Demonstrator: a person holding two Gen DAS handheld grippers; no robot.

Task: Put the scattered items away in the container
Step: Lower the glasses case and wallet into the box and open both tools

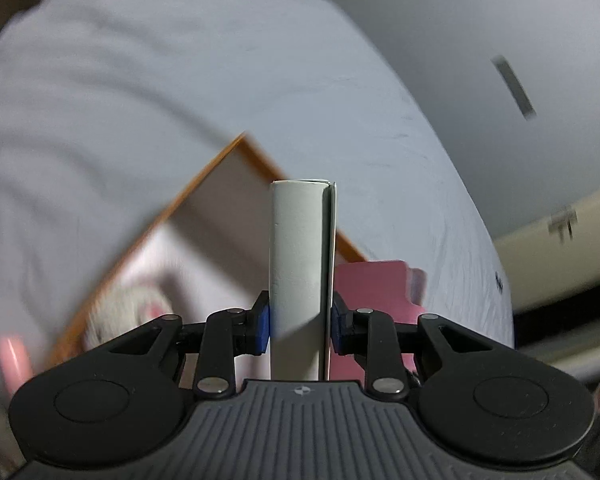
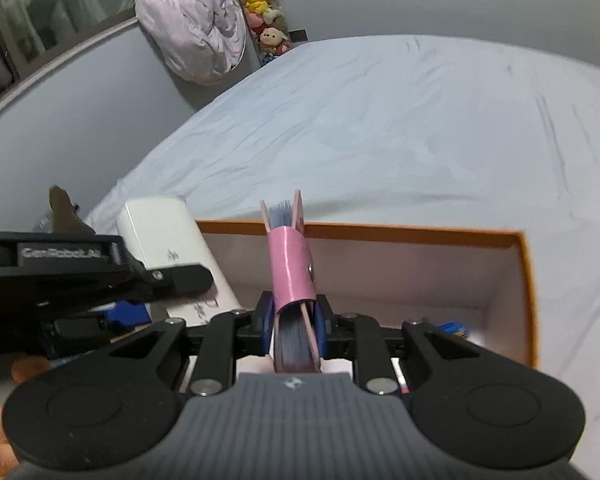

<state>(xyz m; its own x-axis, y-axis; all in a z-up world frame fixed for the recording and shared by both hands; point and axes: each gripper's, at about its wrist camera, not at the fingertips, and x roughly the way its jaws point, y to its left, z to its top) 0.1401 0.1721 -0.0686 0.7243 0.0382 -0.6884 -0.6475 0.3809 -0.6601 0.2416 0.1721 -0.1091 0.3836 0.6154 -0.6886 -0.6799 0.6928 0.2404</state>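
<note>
Above orange-rimmed box (image 2: 516, 240), at 12 o'clock of right gripper (image 2: 294, 328): pink notebook (image 2: 290, 264), pinched edge-on between pressed blue pads. Box resting on pale bed sheet (image 2: 380, 128). At 9 o'clock, left gripper (image 1: 300, 324) clamping white box (image 1: 298, 248) upright between pads. Plush toys (image 2: 260, 0) far at 12 o'clock.

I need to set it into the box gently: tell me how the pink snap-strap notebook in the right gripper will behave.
The pink snap-strap notebook looks light and thin. Its covers splay at the top, so pages may fan, though the strap should hold it shut. Pinched by the right gripper on edge, it would likely tip flat in the orange-rimmed box.
</note>
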